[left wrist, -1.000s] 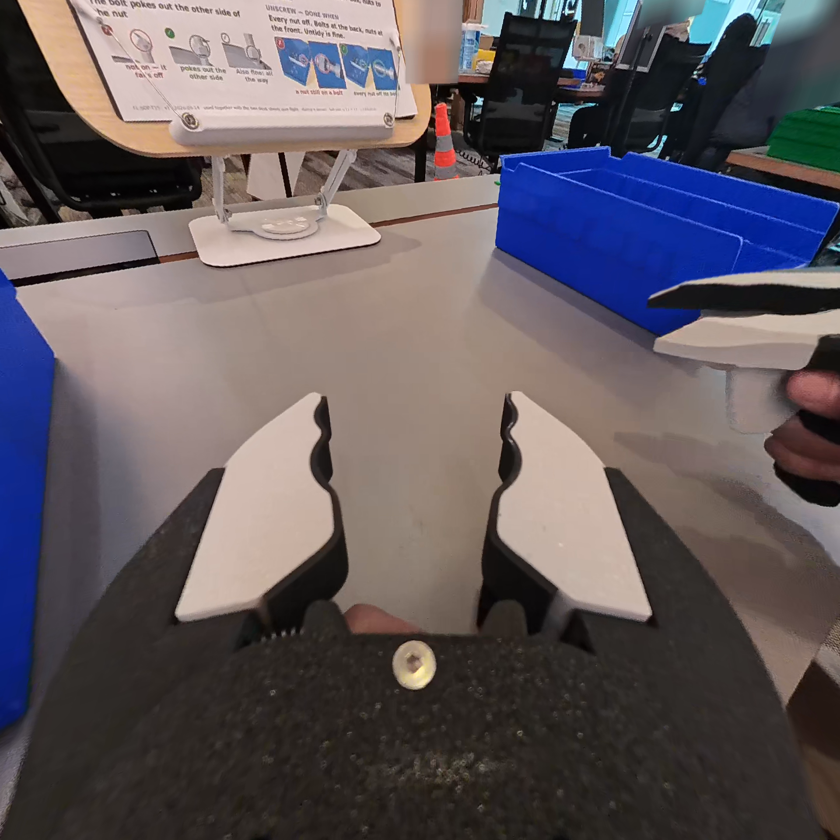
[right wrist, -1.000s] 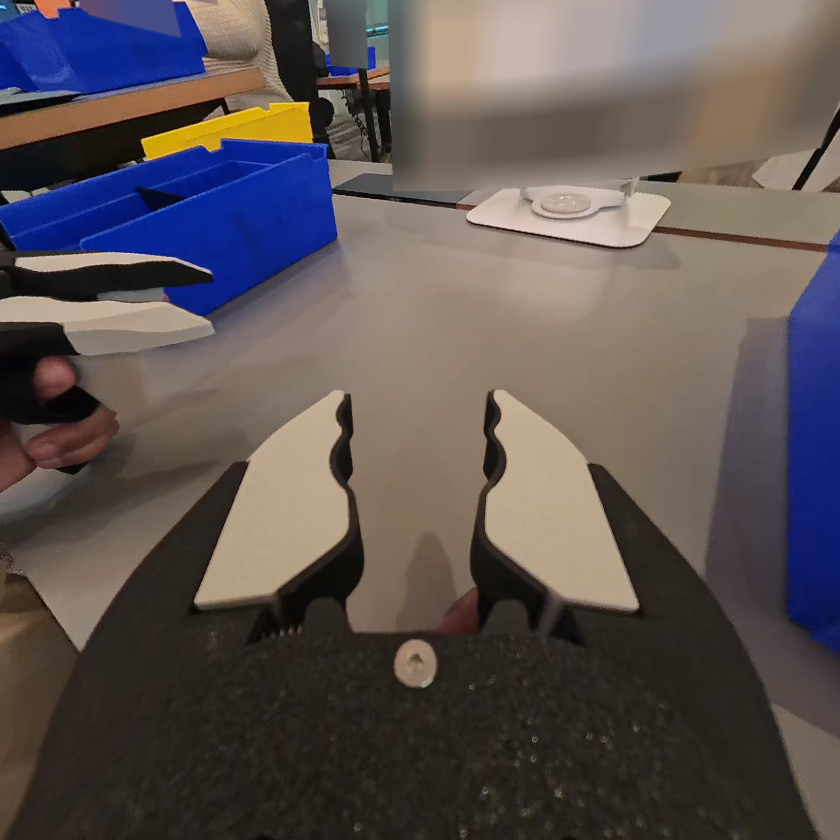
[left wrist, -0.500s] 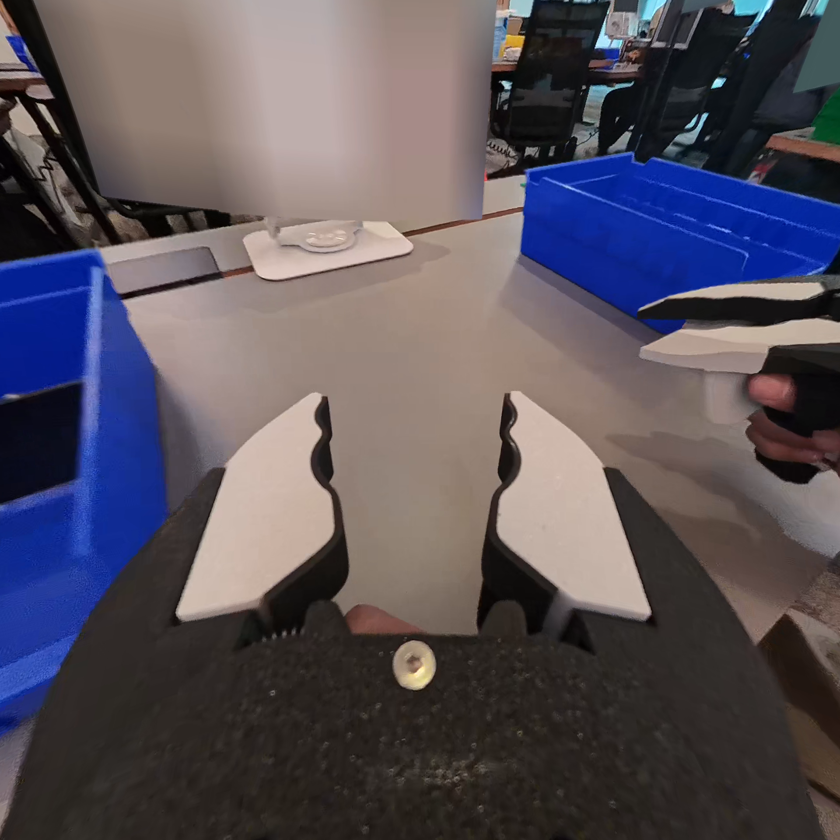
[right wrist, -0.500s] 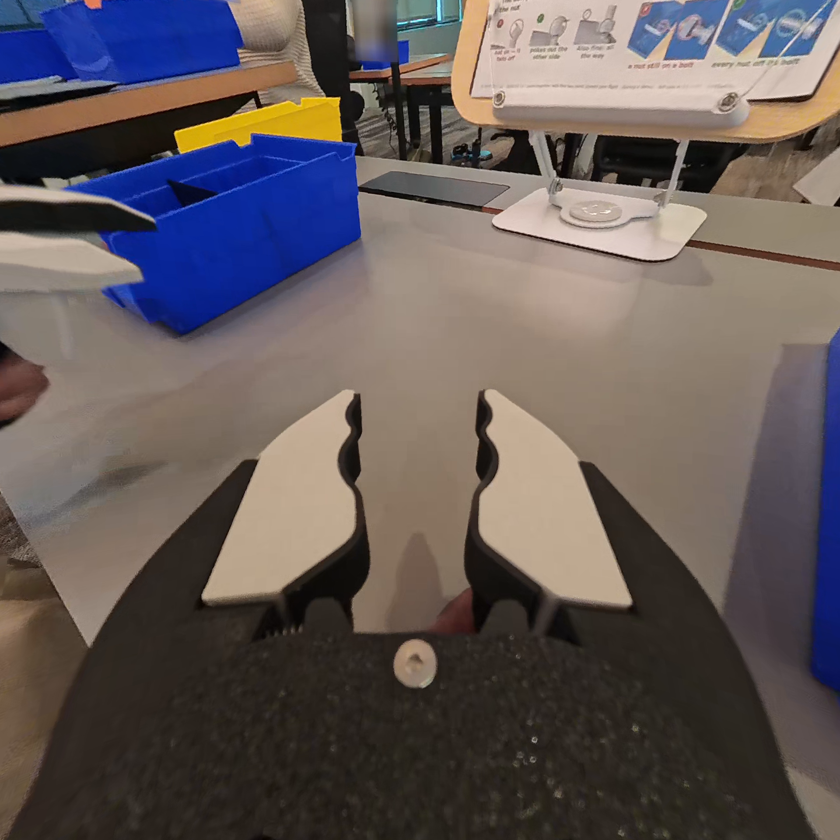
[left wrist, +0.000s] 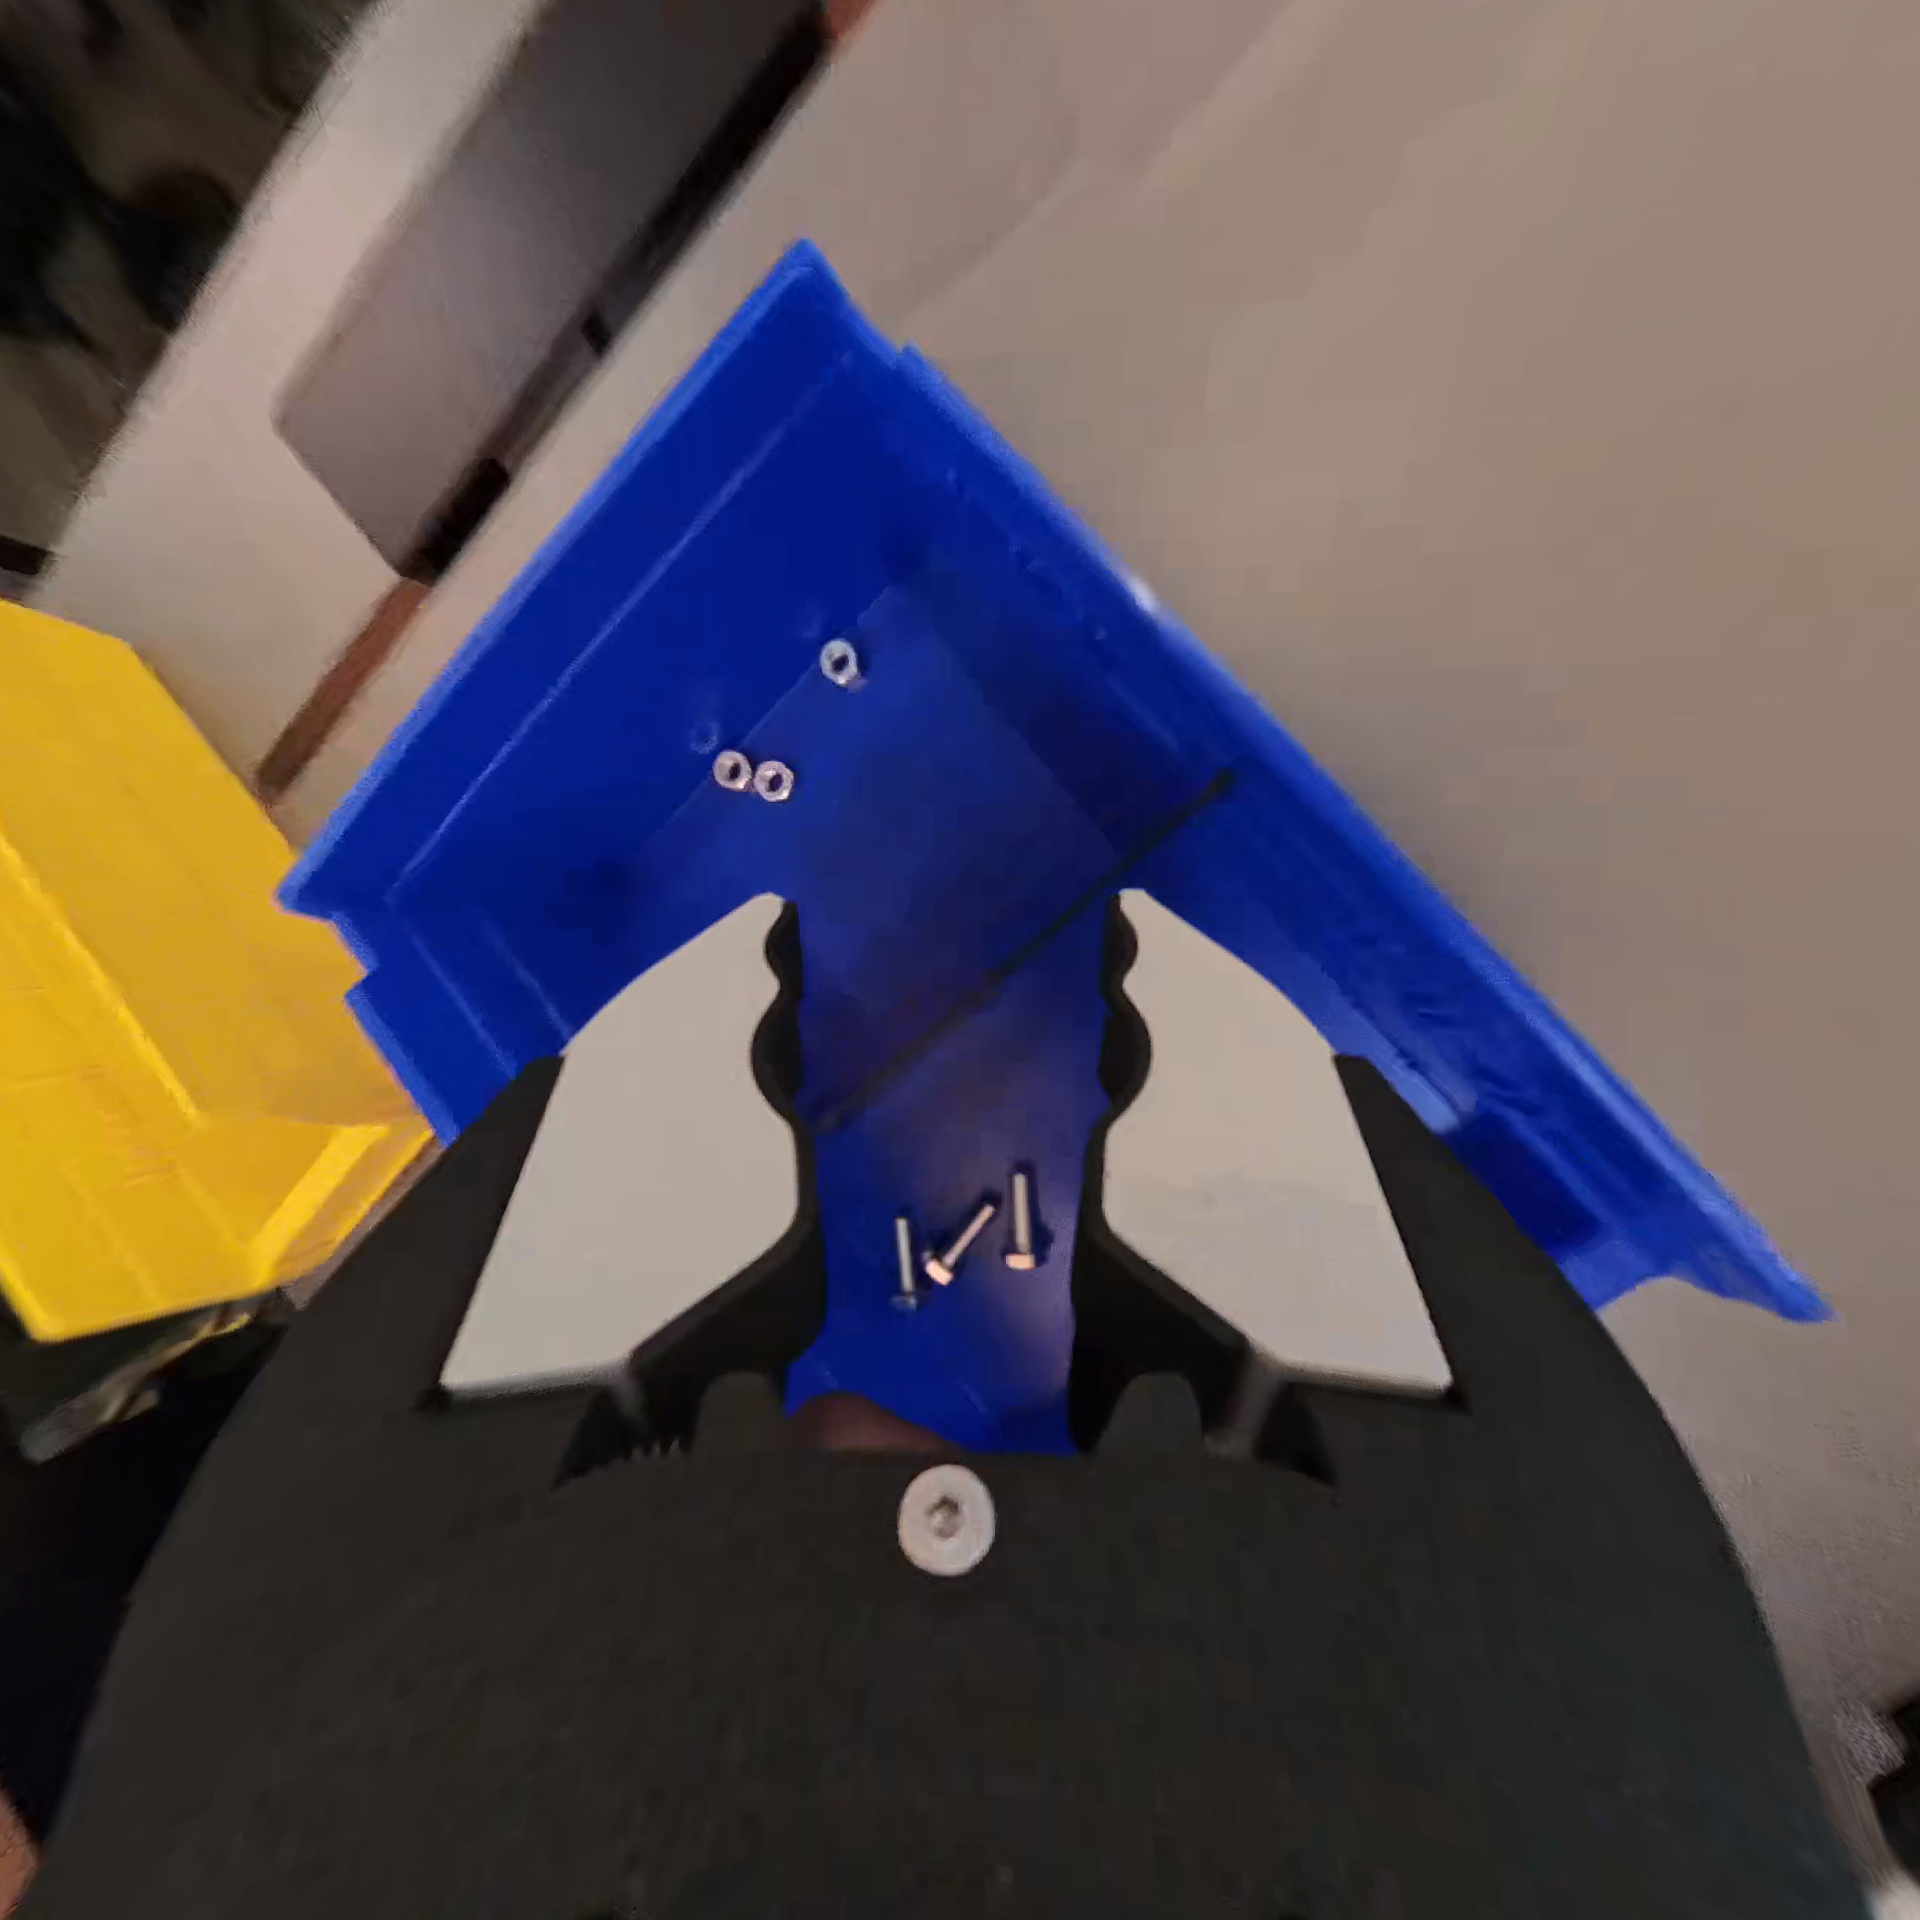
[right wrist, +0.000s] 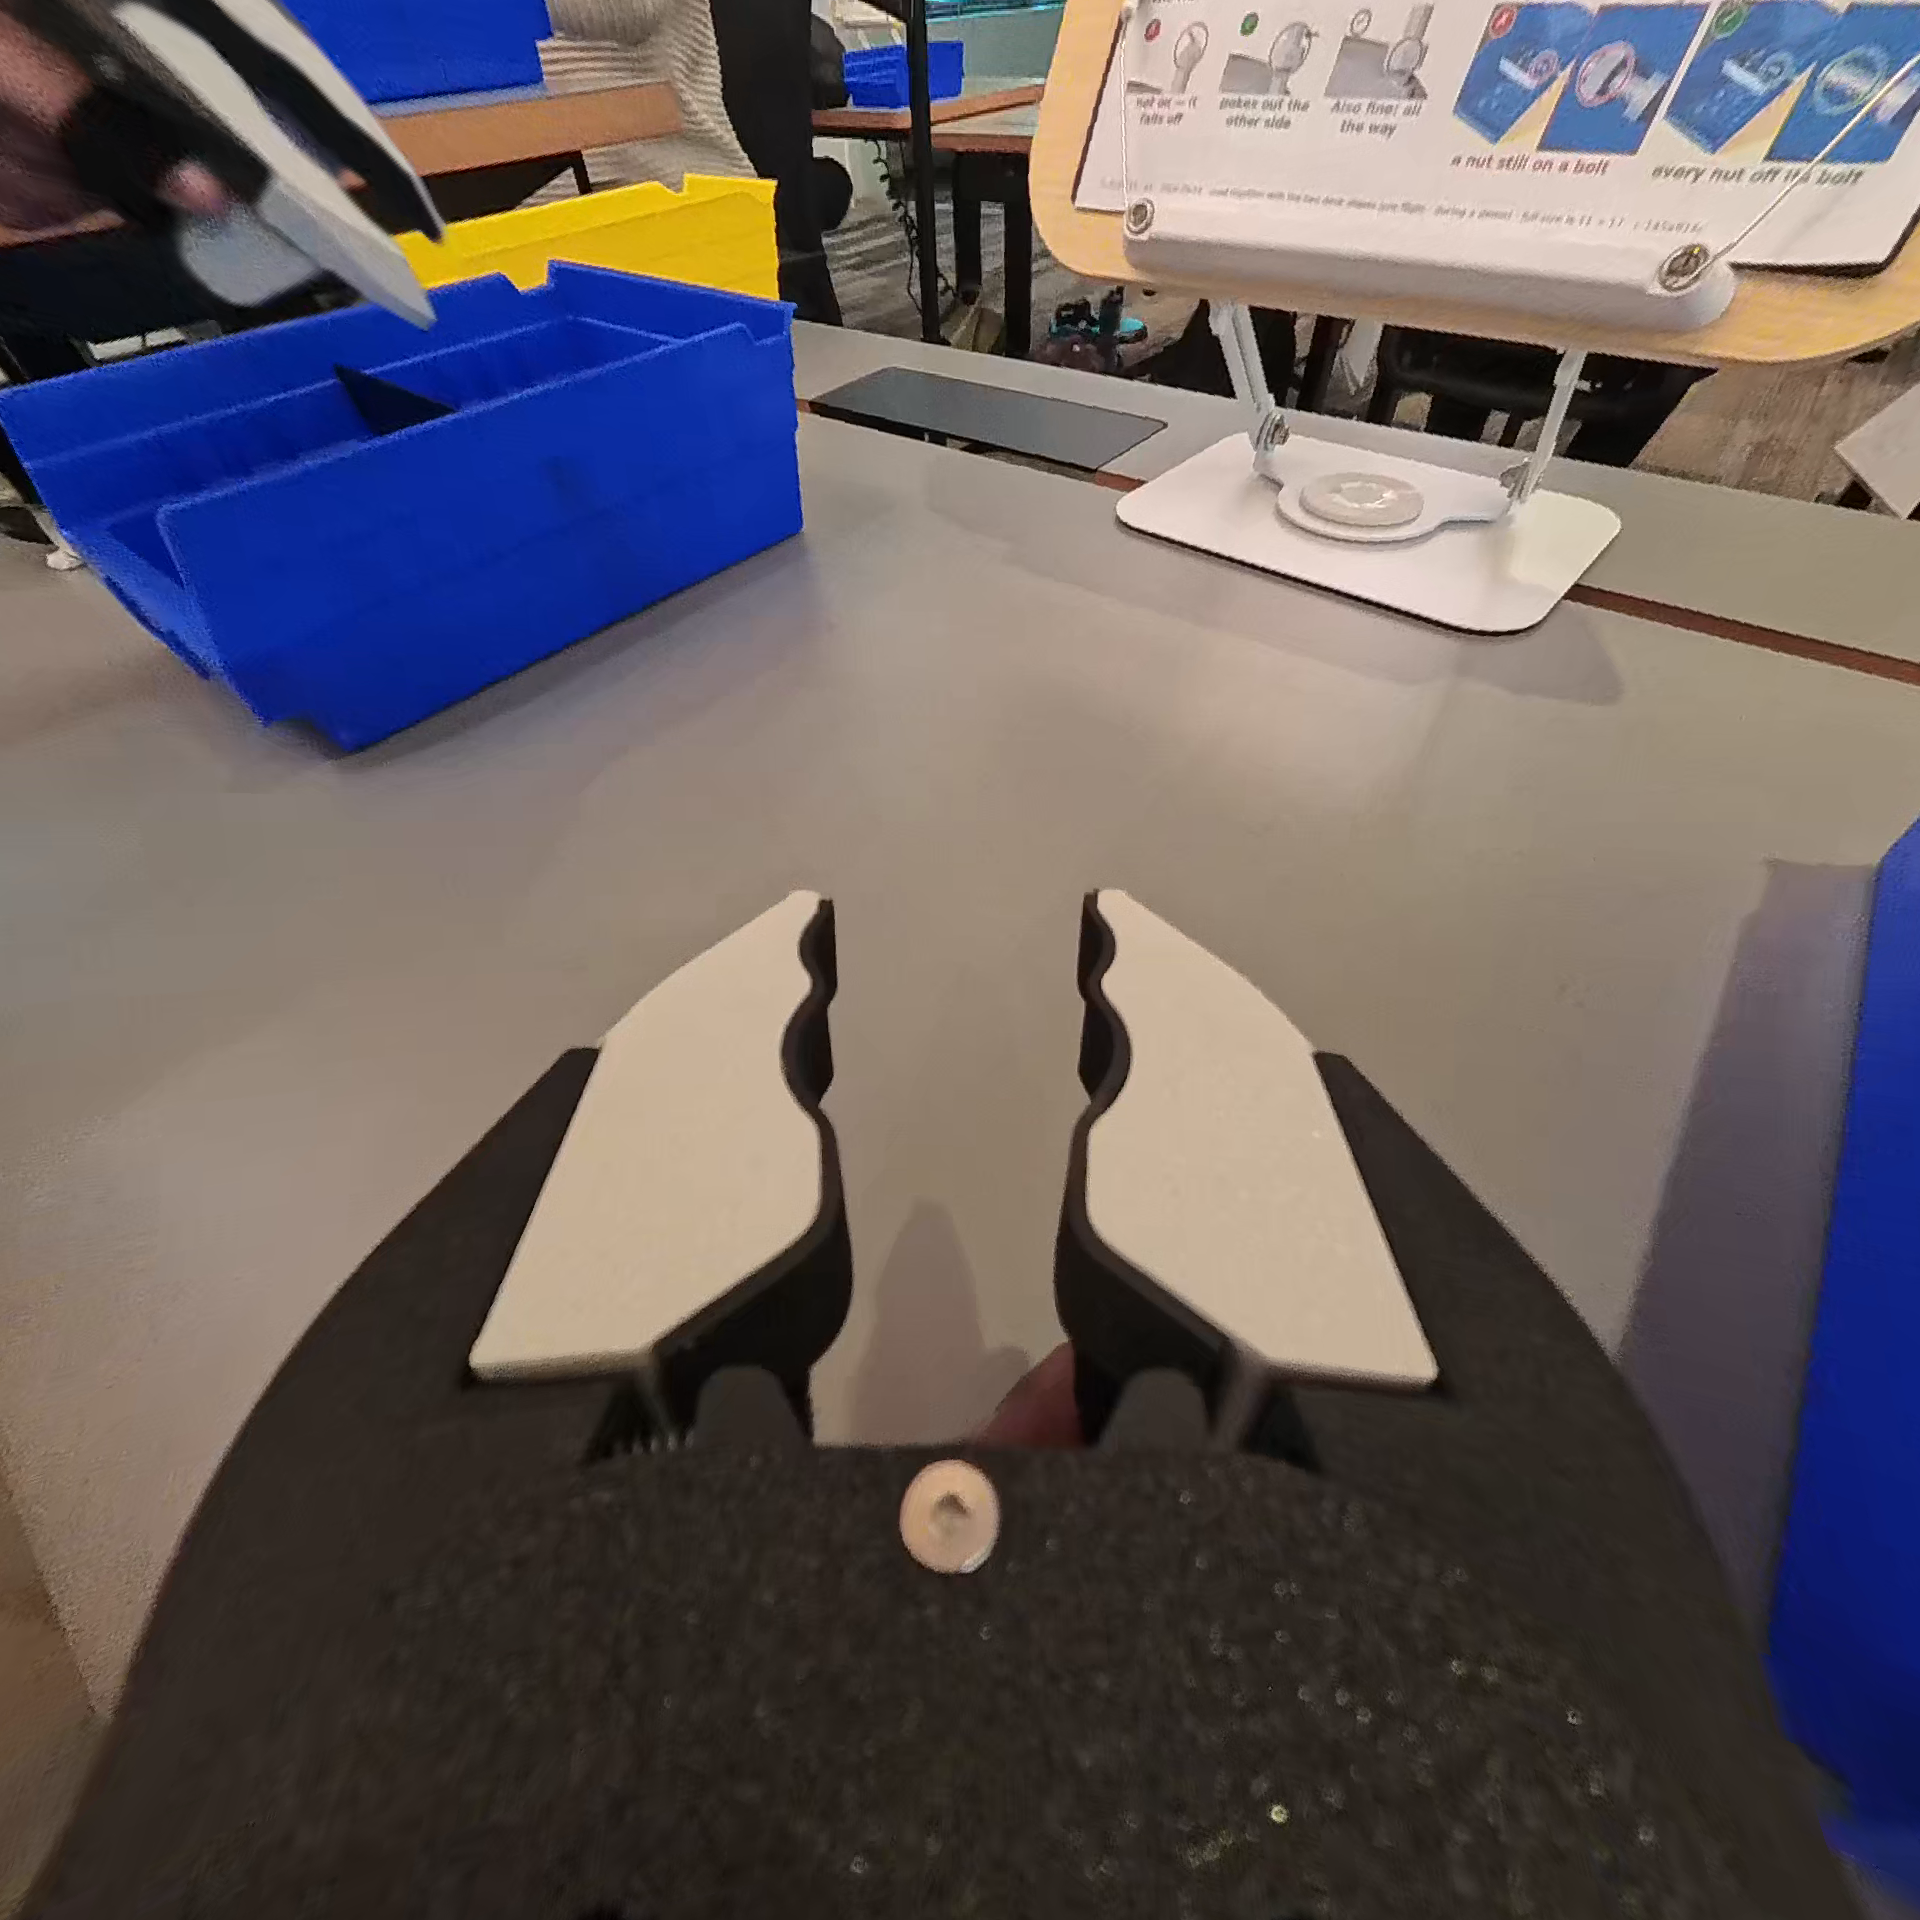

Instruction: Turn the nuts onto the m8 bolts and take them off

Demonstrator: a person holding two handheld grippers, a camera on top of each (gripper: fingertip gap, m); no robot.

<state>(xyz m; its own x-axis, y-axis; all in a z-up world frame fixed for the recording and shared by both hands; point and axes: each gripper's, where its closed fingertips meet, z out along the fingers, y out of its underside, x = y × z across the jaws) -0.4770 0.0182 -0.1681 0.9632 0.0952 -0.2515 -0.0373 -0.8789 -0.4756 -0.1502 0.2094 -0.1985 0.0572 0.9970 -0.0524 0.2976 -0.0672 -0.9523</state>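
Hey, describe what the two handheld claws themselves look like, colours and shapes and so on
Both claws match. The right claw has a black, grainy, rounded body with one silver hex-socket screw at its centre. Its two fingers are flat light-grey plates on black, wavy-edged pads tapering to points. The left claw shows the same black body, screw and scalloped pads, though blurred. No cables, markings or sleeves are visible.

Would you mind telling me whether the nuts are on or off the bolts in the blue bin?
Off. Three loose nuts lie beyond the black divider; three bare bolts lie on its near side.
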